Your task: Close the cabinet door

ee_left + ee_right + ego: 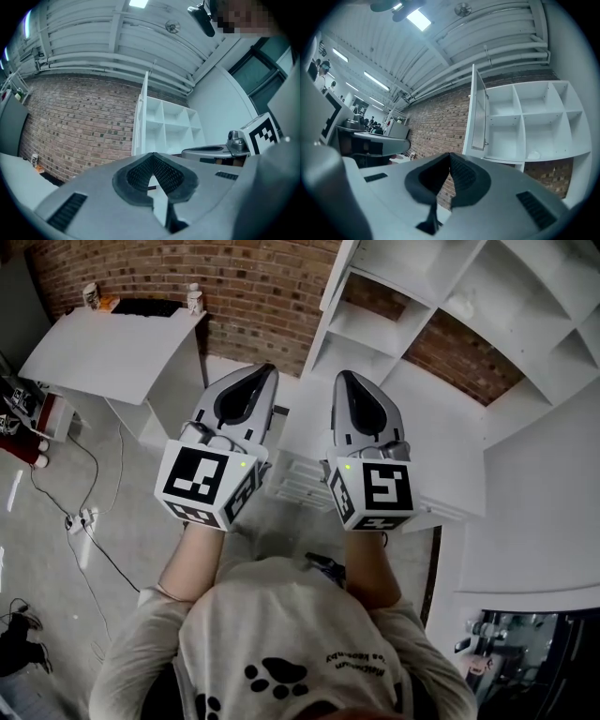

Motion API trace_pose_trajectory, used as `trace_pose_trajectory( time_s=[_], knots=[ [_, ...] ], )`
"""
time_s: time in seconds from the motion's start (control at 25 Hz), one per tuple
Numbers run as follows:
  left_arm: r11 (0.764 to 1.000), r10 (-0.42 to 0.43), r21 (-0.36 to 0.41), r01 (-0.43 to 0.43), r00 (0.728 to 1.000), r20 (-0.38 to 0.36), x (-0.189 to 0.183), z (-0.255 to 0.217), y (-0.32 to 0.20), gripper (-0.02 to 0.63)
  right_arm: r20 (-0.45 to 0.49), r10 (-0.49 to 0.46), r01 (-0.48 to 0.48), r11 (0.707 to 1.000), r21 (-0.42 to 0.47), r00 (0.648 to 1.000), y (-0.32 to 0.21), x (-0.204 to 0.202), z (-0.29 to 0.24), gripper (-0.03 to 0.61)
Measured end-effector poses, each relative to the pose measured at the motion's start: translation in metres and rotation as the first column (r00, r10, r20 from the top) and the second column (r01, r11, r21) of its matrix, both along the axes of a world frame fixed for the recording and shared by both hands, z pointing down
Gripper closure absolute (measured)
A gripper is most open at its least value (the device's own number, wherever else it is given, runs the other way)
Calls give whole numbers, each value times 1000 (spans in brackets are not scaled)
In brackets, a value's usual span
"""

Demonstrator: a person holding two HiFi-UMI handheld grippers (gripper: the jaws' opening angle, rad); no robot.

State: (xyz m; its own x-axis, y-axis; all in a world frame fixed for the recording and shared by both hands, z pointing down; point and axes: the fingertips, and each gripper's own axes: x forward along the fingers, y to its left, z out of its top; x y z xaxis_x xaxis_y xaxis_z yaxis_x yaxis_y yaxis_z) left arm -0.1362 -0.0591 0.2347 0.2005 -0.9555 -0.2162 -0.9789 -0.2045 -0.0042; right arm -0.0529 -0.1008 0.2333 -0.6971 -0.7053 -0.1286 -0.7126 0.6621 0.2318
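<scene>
A white cabinet (441, 296) with open, mostly empty compartments stands against a brick wall, ahead and to the right. Its door (339, 273) stands swung open at the cabinet's left side, seen nearly edge-on. The door (478, 112) shows the same way in the right gripper view, with the shelves (529, 117) to its right. In the left gripper view the door (139, 122) is edge-on beside the shelves (173, 124). My left gripper (265, 368) and right gripper (342, 376) are held side by side, short of the cabinet. Both are shut and hold nothing.
A white desk (112, 352) with two small bottles (195, 298) stands at the left by the brick wall. Cables and a power strip (82, 517) lie on the floor. A white slatted piece (300, 479) lies below the grippers. A white panel (544, 474) is at the right.
</scene>
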Motion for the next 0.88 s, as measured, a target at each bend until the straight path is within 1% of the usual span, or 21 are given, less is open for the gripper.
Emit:
trace_pose_trajectory(
  time_s=[0.12,0.24,0.52,0.72,0.88],
  knots=[
    [1000,13,-11,-13,1000,-11,-2,3,-10,604,-10,13,-13,1000,-7,1000,-7,-1,3,569],
    [999,34,-4,-34,999,-15,-7,2,-25,604,-15,28,-28,1000,0,1000,-17,-6,3,568],
    [993,115,9,-115,993,-6,-20,-8,-77,604,-10,91,-91,996,4,996,-63,-23,-3,568],
    [984,180,17,-180,984,-3,-35,-14,-117,604,-10,149,-149,989,11,989,-94,-38,-9,568],
    [968,251,23,-251,968,16,-37,-24,-149,604,4,200,-200,980,17,980,-119,-43,-17,568]
  ],
)
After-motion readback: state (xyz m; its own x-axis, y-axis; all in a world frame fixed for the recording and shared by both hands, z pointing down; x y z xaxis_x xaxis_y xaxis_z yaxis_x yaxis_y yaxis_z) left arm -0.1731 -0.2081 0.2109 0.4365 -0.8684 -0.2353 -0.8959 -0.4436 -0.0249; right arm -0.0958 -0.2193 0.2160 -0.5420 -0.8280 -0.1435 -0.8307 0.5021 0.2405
